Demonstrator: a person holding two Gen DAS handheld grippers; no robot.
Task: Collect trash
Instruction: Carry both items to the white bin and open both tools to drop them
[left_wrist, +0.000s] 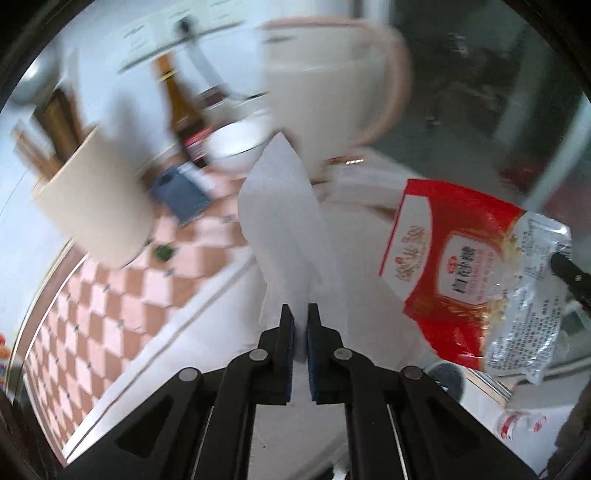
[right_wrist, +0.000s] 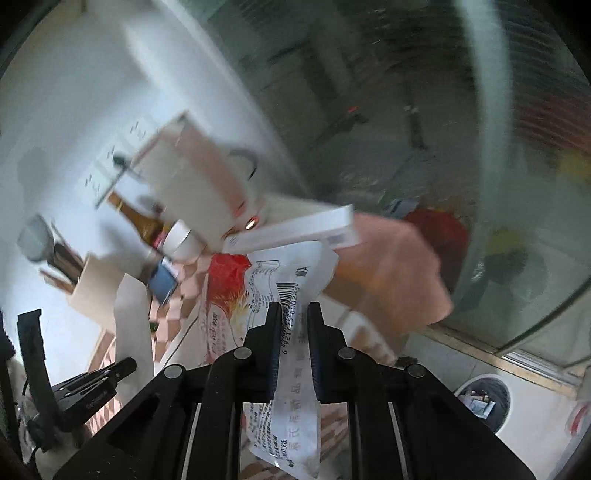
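Pink-and-white checkered cloth covers the surface (left_wrist: 110, 295), under a blurred cream mug (left_wrist: 325, 92) and brown glass bottle (left_wrist: 181, 107). Left claw (left_wrist: 301, 314) pinches a folded white paper tissue (left_wrist: 280, 206), its long axis running away from the camera. Right claw (right_wrist: 293, 314) clamps a crinkly red-and-clear plastic wrapper (right_wrist: 288, 280), likewise lengthwise between the fingers, held above the surface. On the floor, a round bin (right_wrist: 484, 400) holds scraps.

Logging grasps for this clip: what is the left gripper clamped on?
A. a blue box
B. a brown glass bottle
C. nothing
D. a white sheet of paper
D: the left gripper has its jaws shut on the white sheet of paper, which rises from between them.
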